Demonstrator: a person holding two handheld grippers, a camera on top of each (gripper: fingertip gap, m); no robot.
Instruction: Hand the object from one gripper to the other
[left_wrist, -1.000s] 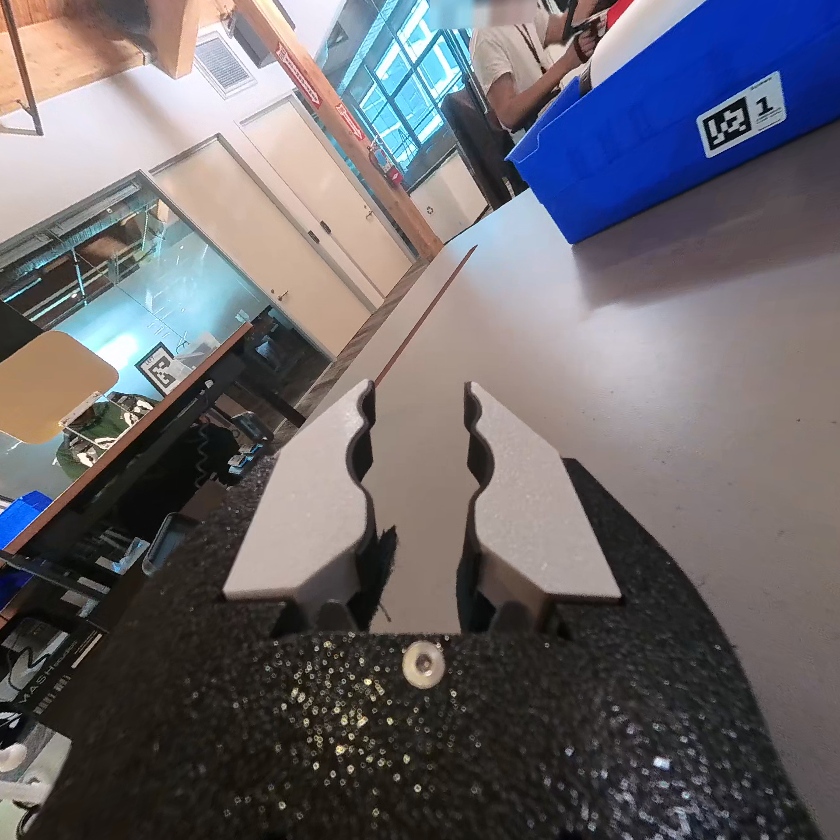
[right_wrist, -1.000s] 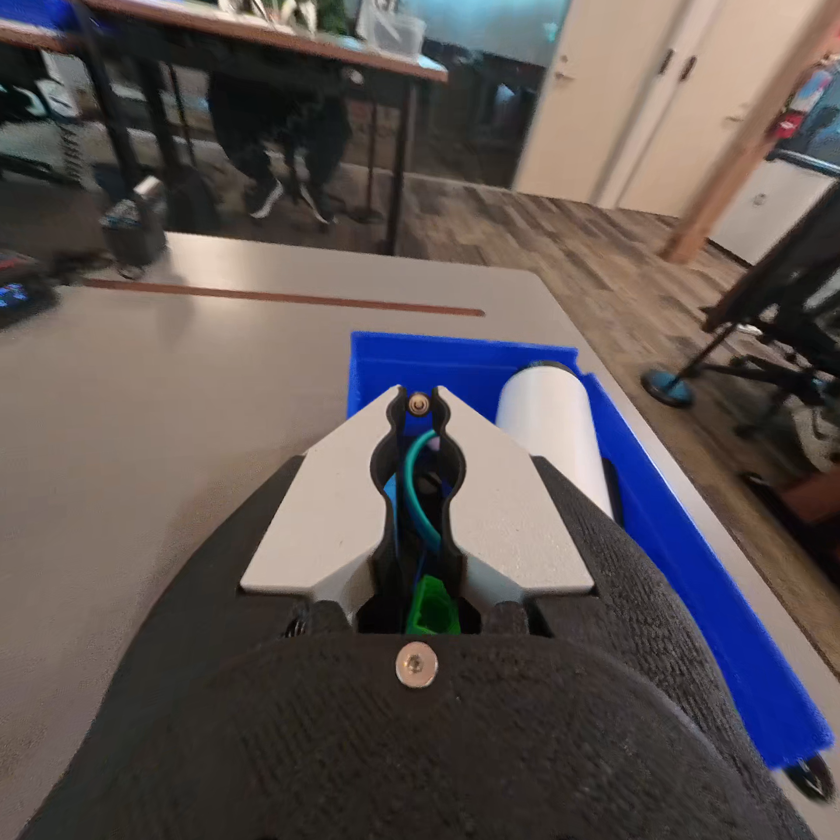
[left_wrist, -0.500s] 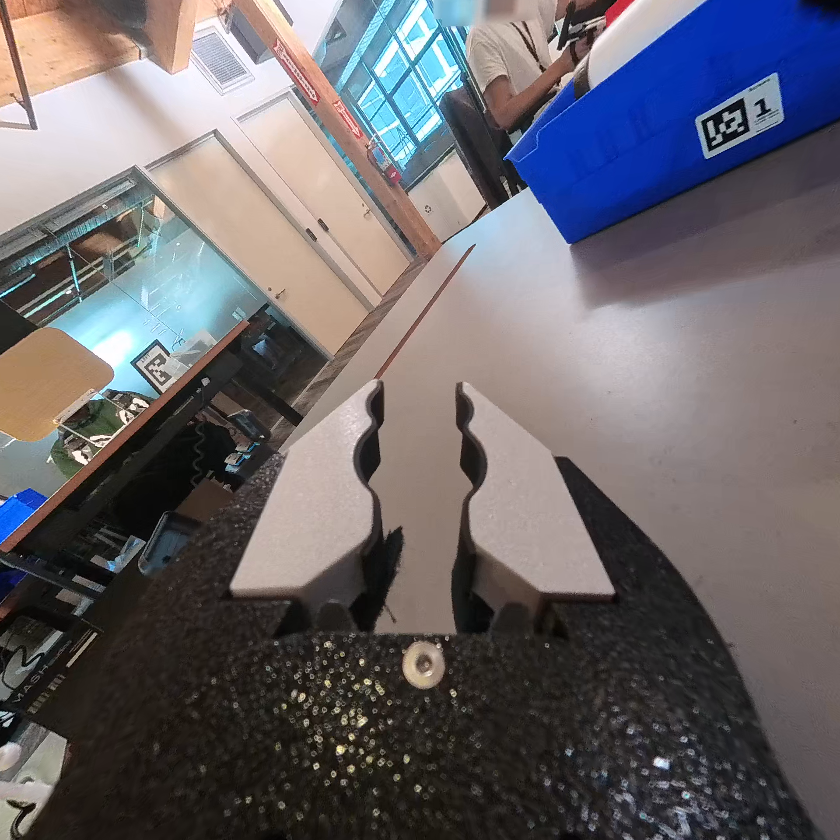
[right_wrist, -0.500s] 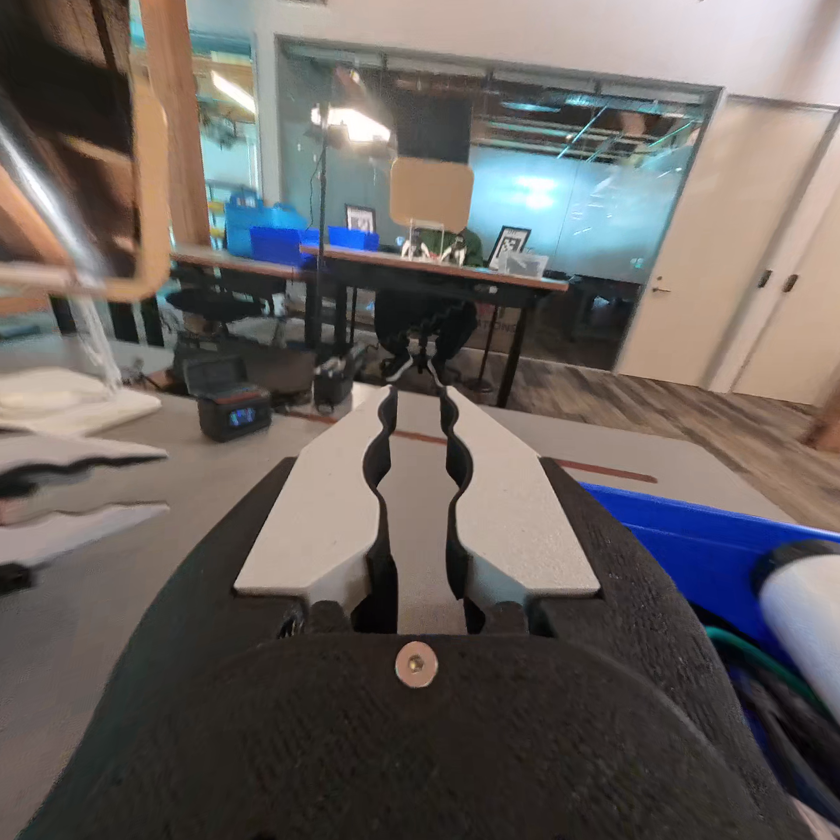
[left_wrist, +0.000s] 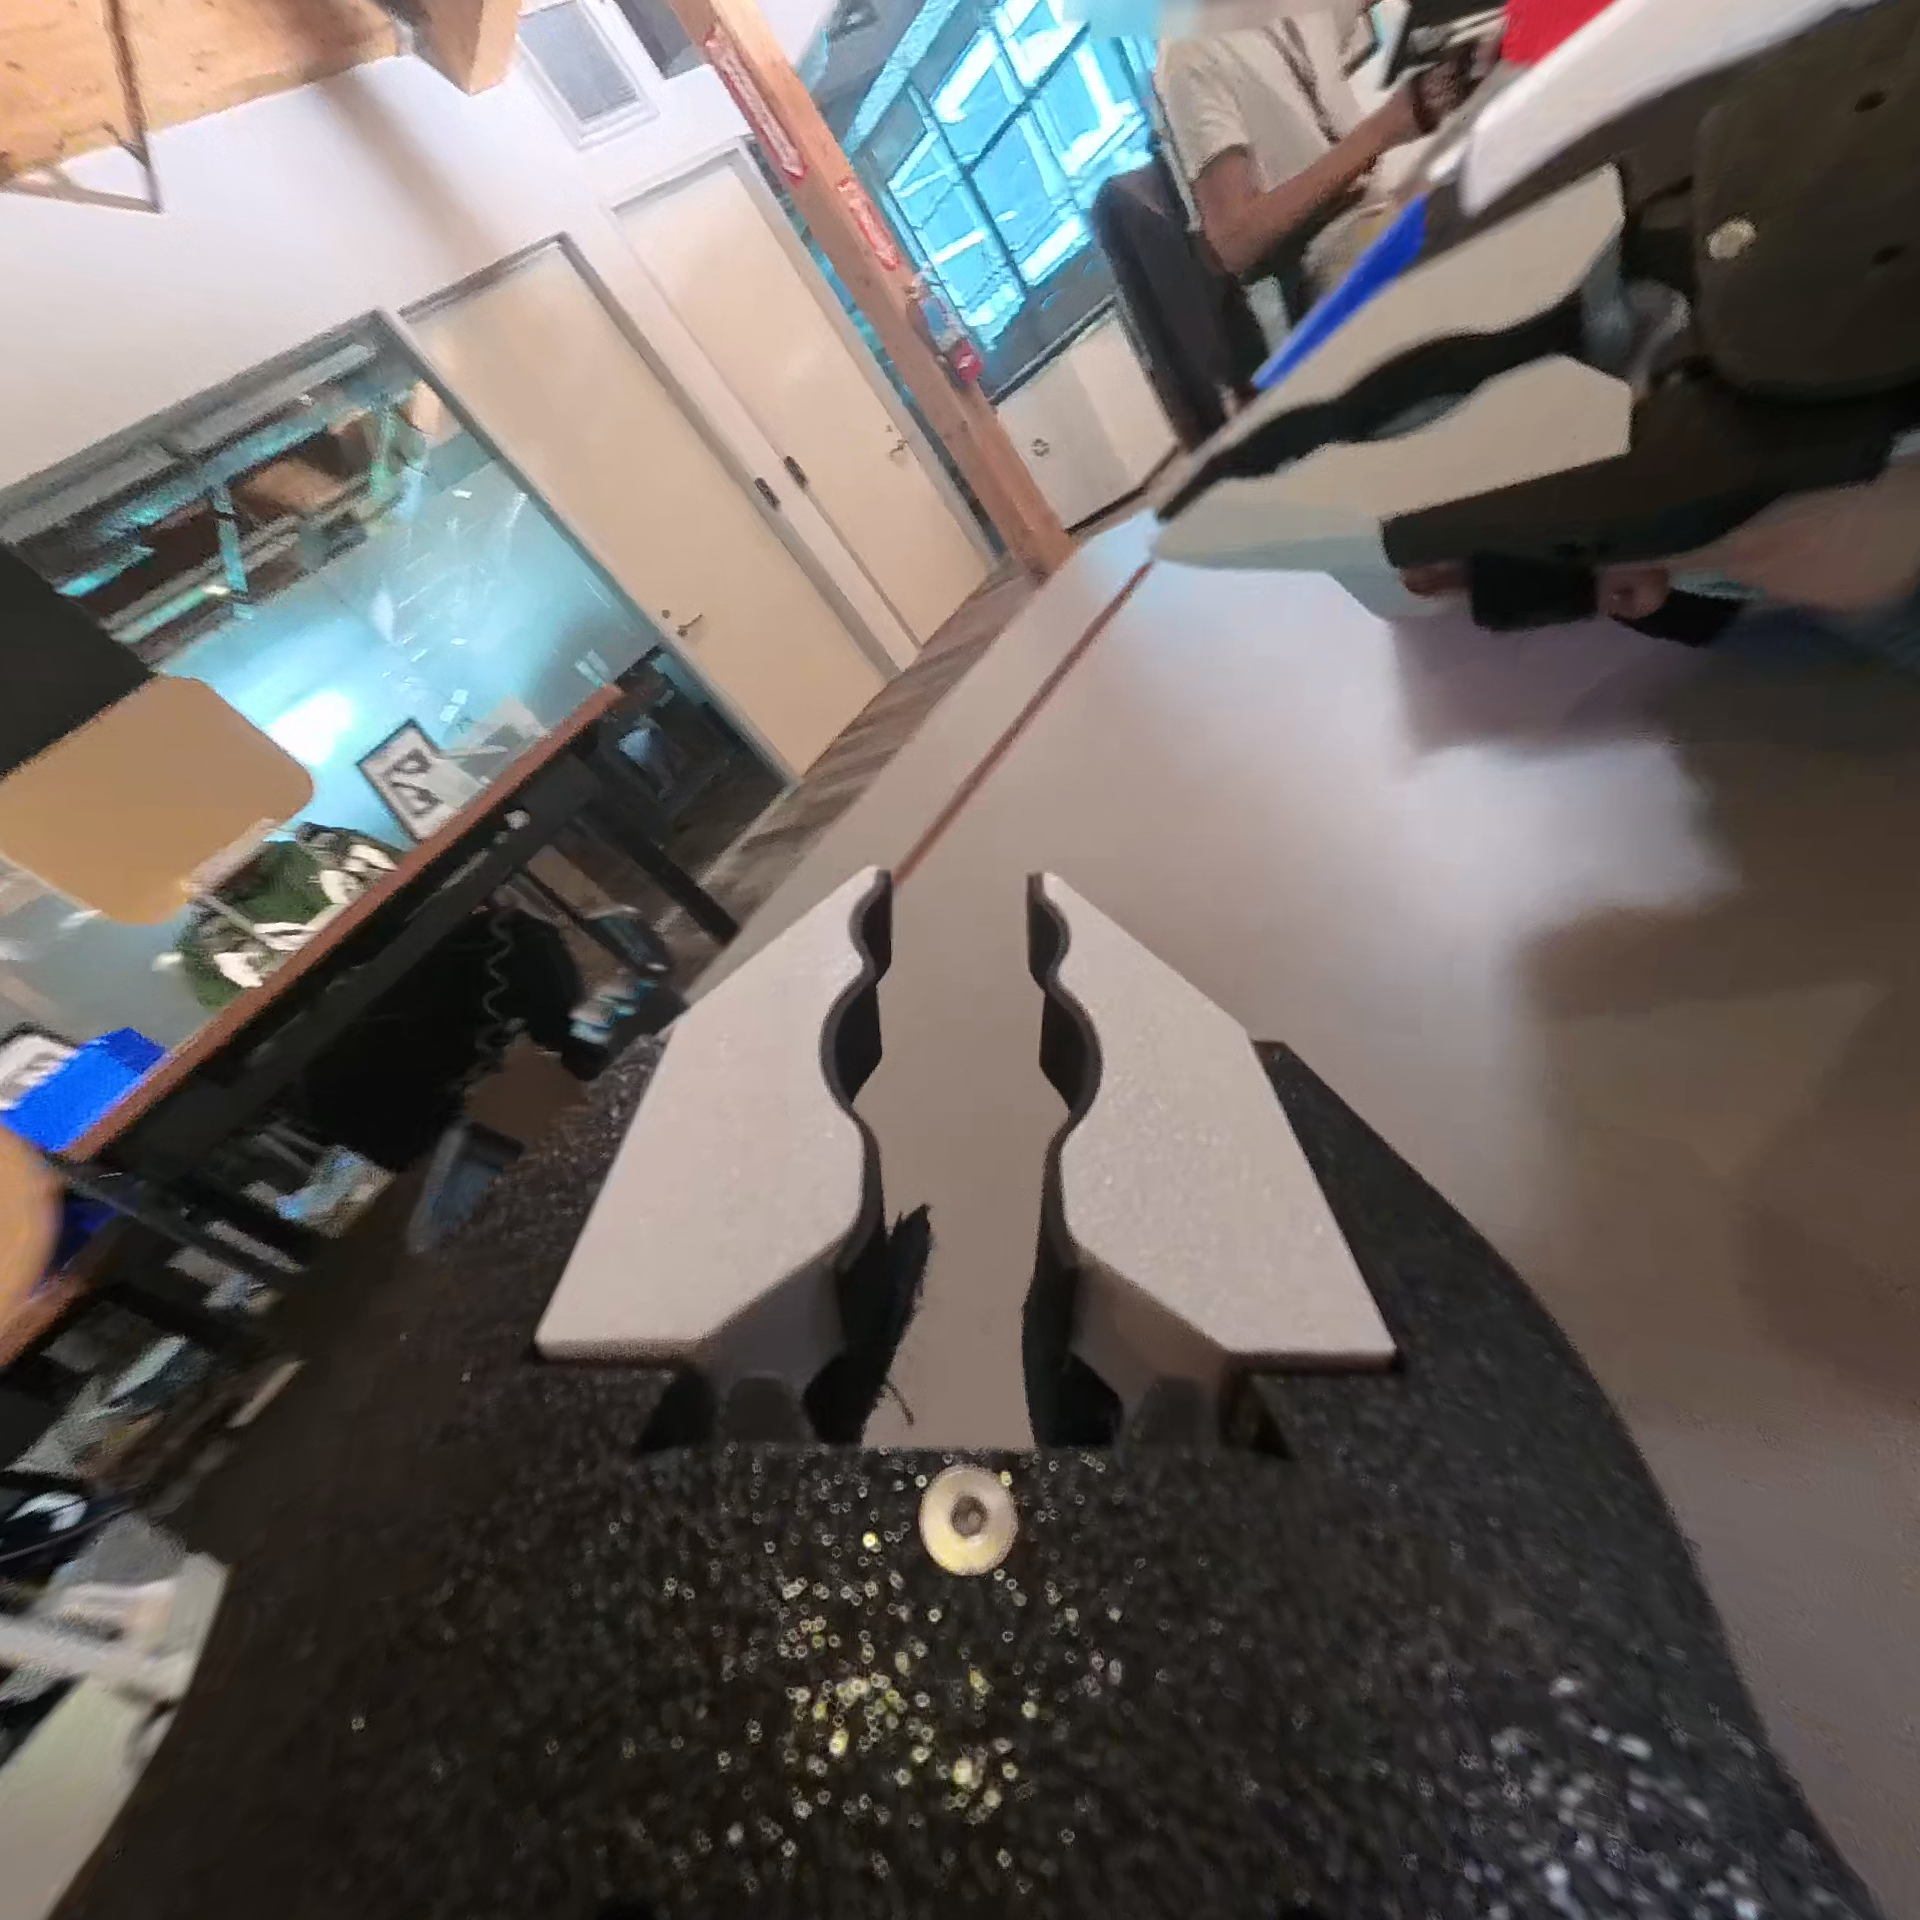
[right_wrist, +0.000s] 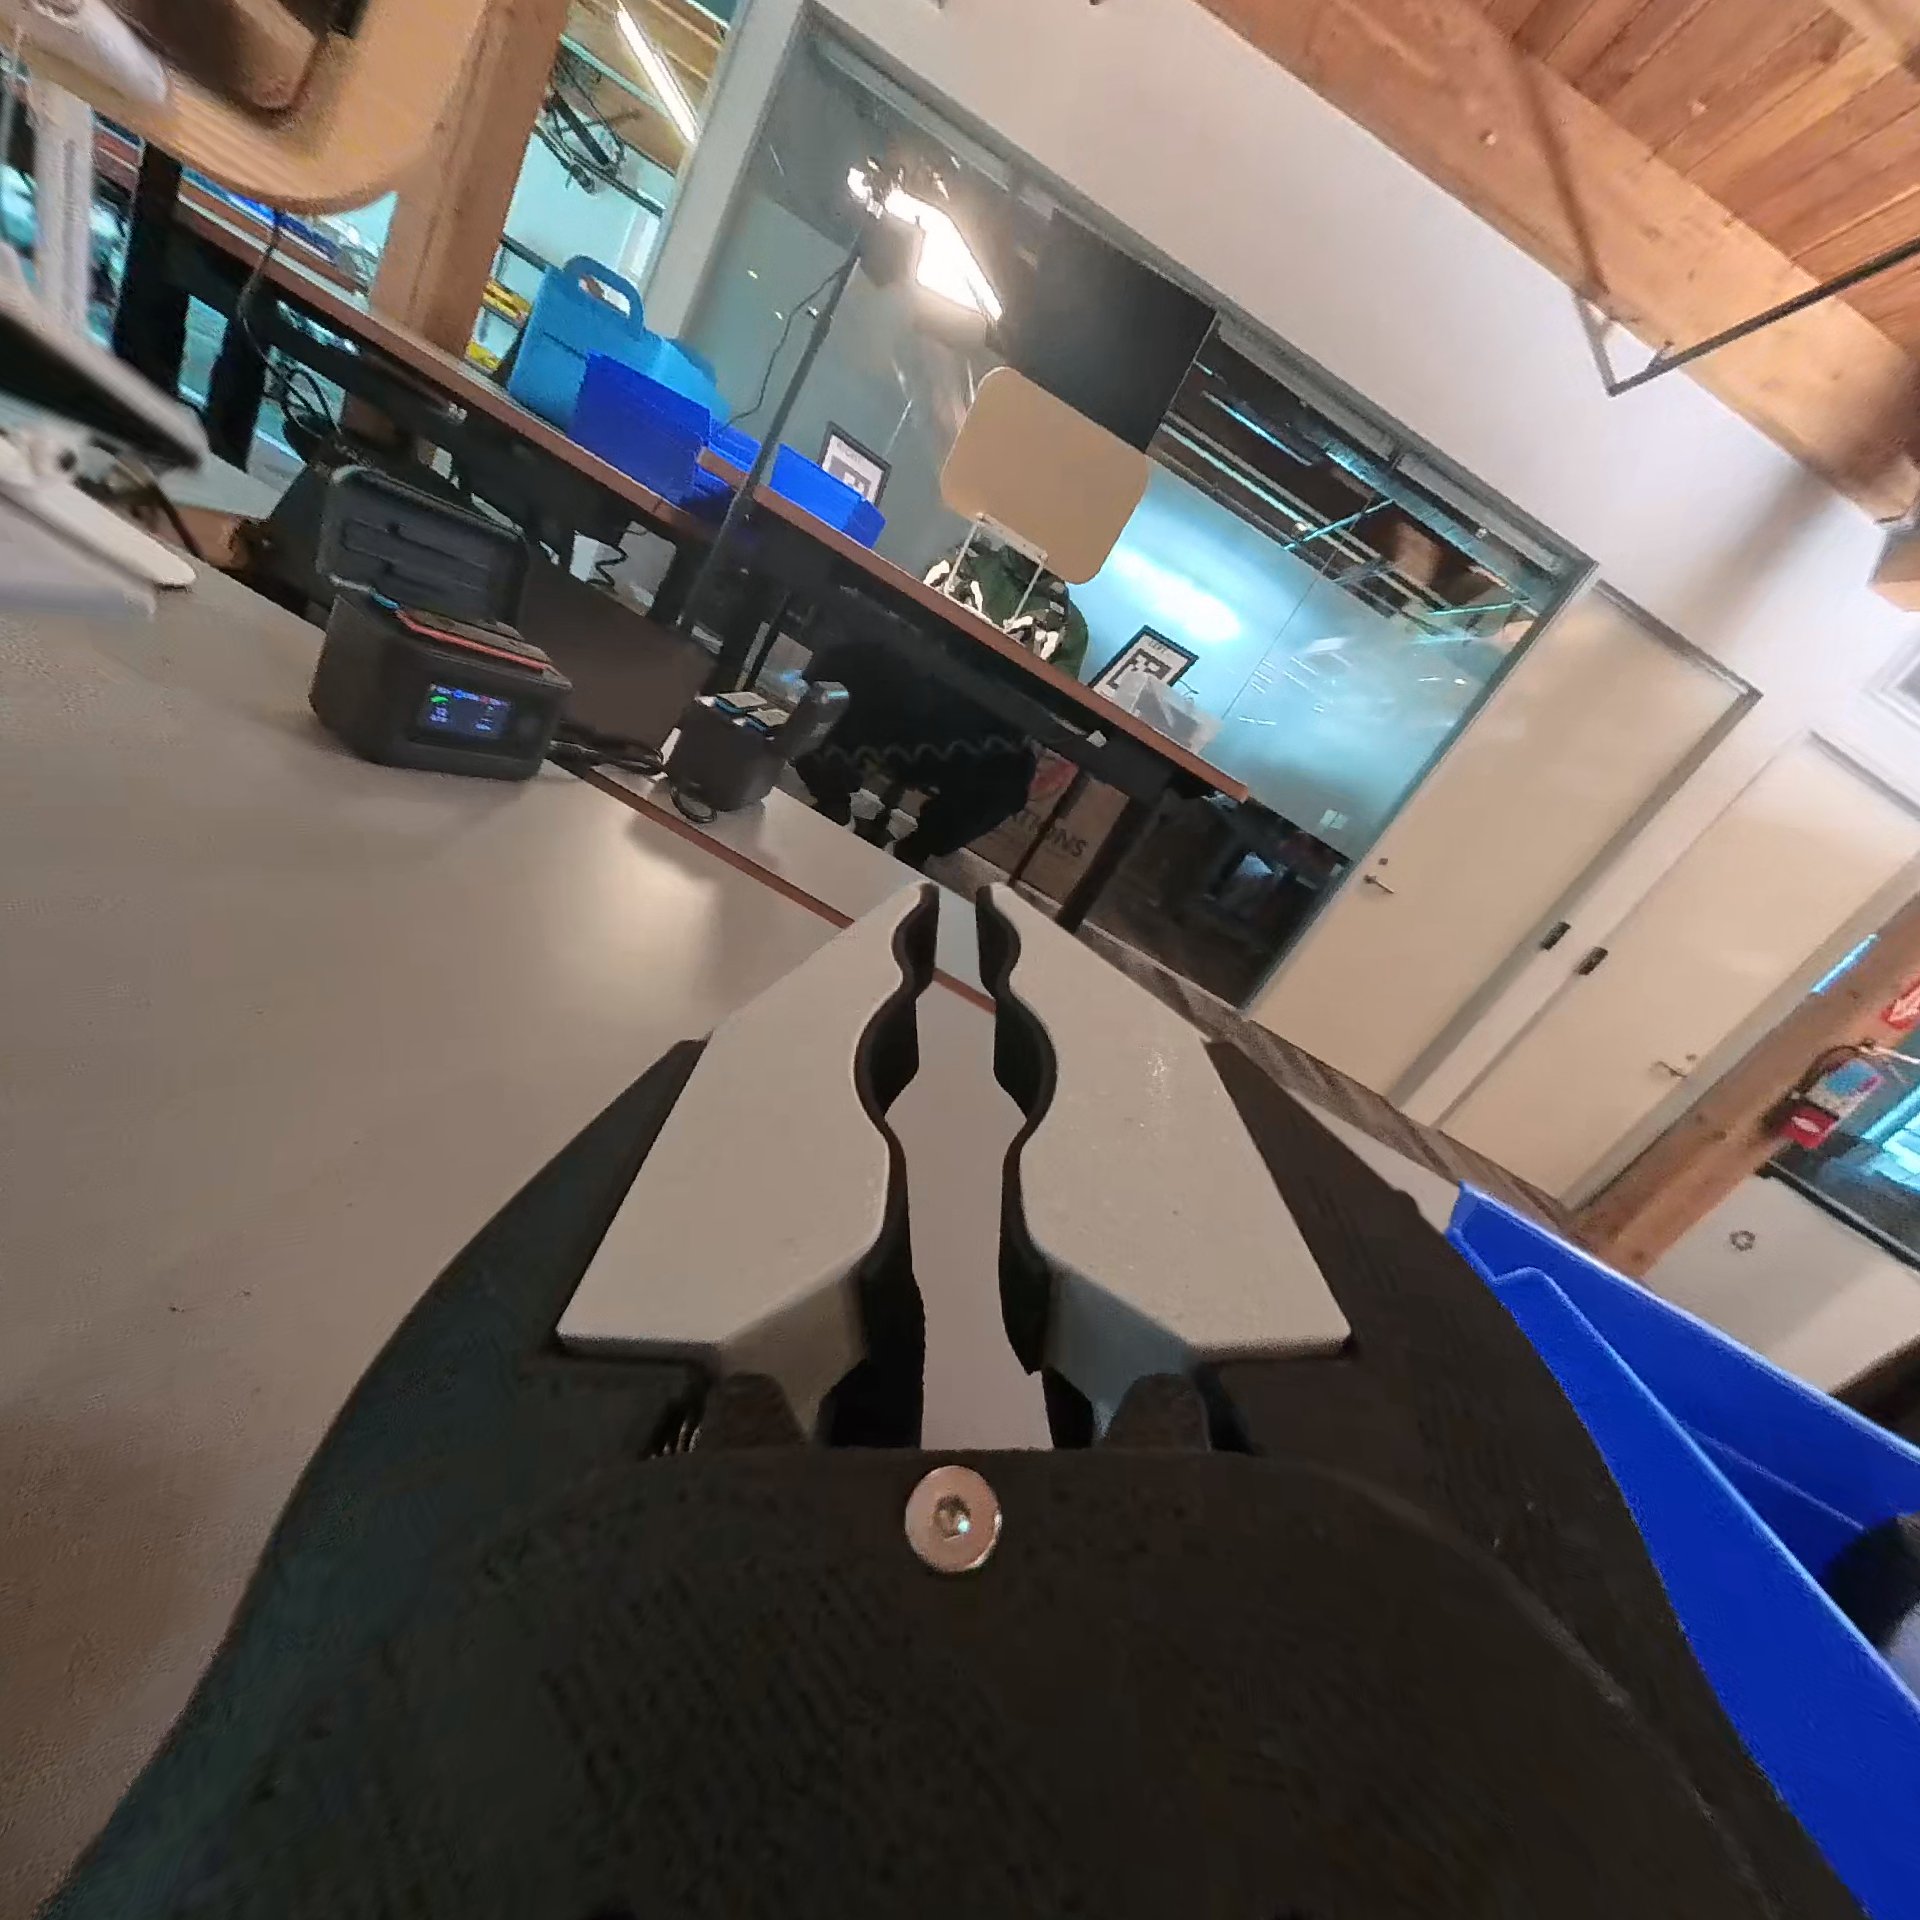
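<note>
Grey tabletop (left_wrist: 1299, 831) under both empty, parted grippers; blue bin (right_wrist: 1714, 1455) alongside.

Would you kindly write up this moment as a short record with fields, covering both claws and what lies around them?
left claw: open, nothing between its fingers, low over the grey table
right claw: open by a narrow gap, nothing held; also seen at upper right in the left wrist view
blue bin: beside the right claw, on its right
contents of bin: mostly out of view
power unit with lit screen: on the table, far left
handover: not under way
</note>
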